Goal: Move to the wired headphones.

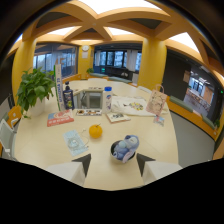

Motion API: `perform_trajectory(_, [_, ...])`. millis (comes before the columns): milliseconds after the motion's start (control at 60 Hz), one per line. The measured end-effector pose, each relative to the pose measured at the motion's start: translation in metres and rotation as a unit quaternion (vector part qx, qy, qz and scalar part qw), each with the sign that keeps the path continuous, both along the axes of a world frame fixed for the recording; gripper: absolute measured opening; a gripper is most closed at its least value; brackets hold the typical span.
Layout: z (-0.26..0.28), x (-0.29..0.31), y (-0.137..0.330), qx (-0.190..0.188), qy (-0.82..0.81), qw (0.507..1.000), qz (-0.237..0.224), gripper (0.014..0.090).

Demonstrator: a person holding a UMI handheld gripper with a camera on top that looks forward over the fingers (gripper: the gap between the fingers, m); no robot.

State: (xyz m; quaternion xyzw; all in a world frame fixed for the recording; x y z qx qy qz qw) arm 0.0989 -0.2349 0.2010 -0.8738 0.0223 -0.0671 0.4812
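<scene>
Your fingers [113,162] are spread apart above the smooth pale table [45,145]. Between and just ahead of them lies a rounded blue-grey bundle, seemingly the wired headphones [124,148], with a round orange [95,131] beyond.

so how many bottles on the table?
2. A dark bottle stands left of the clear box; a white bottle stands right of it. Others may be hidden.

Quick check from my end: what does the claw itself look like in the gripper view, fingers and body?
The claw shows two pale, whitish fingers, each ending in a dark, pointed triangular tip. The tips angle inward towards each other. Below them the body is only a black mass with no visible detail. No cables or markings show, and no hand or sleeve is in view.
</scene>
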Motion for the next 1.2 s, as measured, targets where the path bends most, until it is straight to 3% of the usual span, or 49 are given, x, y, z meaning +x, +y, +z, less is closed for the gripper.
perform_trajectory(233, [0.009, -0.012, -0.029, -0.01, -0.012, 1.0, -0.007, 0.0861])
perform_trajectory(517, [-0.026, -0.094, -0.042, -0.026, -0.005, 1.0, 0.01, 0.086])
perform_trajectory(800, [-0.079, -0.153, 0.041, -0.038, 0.003, 0.998, 0.047, 0.0861])
perform_trajectory(1033, [-0.129, -0.161, 0.13, -0.059, 0.006, 0.996, 0.067, 0.0859])
perform_trajectory(1200, [-0.159, -0.159, 0.164, -0.085, 0.023, 0.994, 0.064, 0.0858])
